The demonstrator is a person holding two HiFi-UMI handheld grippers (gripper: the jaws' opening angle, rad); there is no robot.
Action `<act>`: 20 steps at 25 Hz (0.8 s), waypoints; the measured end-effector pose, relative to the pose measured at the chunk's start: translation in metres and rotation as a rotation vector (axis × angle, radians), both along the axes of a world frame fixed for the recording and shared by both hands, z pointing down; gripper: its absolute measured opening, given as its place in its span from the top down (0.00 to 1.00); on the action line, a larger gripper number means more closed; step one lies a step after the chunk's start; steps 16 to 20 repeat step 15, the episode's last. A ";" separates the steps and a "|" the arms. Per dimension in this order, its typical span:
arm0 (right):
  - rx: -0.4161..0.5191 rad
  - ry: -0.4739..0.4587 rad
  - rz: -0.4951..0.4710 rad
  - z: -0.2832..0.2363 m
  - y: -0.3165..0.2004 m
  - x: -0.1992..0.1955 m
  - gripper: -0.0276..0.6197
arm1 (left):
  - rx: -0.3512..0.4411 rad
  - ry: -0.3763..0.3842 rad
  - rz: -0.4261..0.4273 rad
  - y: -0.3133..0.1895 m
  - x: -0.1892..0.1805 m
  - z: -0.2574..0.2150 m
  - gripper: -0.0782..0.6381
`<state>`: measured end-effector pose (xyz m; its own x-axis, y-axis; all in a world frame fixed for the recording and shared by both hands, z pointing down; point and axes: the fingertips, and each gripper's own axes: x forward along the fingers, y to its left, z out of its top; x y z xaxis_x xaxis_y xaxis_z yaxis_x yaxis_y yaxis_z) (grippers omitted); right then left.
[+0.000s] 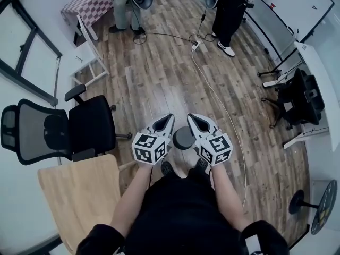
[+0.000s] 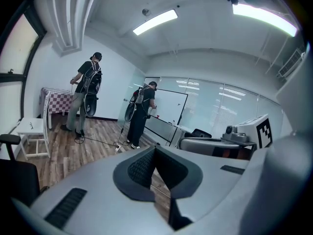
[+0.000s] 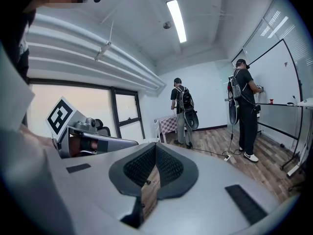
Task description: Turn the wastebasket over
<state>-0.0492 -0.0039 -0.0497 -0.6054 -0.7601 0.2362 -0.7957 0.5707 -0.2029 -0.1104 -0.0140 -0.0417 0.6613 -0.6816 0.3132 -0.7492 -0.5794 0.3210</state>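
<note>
In the head view the wastebasket [image 1: 183, 138], a small round dark grey shape seen from straight above, stands on the wood floor just in front of my feet. I cannot tell which end is up. My left gripper [image 1: 168, 119] hovers above its left side and my right gripper [image 1: 192, 119] above its right side, neither touching it. Both are shut with nothing between the pads. The left gripper view shows its closed fingertips [image 2: 146, 168] pointing across the room, as does the right gripper view [image 3: 166, 165]. The basket appears in neither gripper view.
A black office chair [image 1: 79, 126] and a light wooden tabletop [image 1: 79, 195] are at my left. A white stool [image 1: 87, 62] stands further back. A white cable [image 1: 223, 108] runs across the floor. Two people [image 1: 228, 9] stand at the far end, and another black chair [image 1: 297, 97] stands at the right.
</note>
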 end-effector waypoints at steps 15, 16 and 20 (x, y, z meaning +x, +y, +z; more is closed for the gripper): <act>0.004 0.012 -0.014 -0.005 -0.012 0.003 0.91 | 0.006 0.003 0.001 -0.009 0.004 -0.004 0.87; 0.004 0.012 -0.014 -0.005 -0.012 0.003 0.91 | 0.006 0.003 0.001 -0.009 0.004 -0.004 0.87; 0.004 0.012 -0.014 -0.005 -0.012 0.003 0.91 | 0.006 0.003 0.001 -0.009 0.004 -0.004 0.87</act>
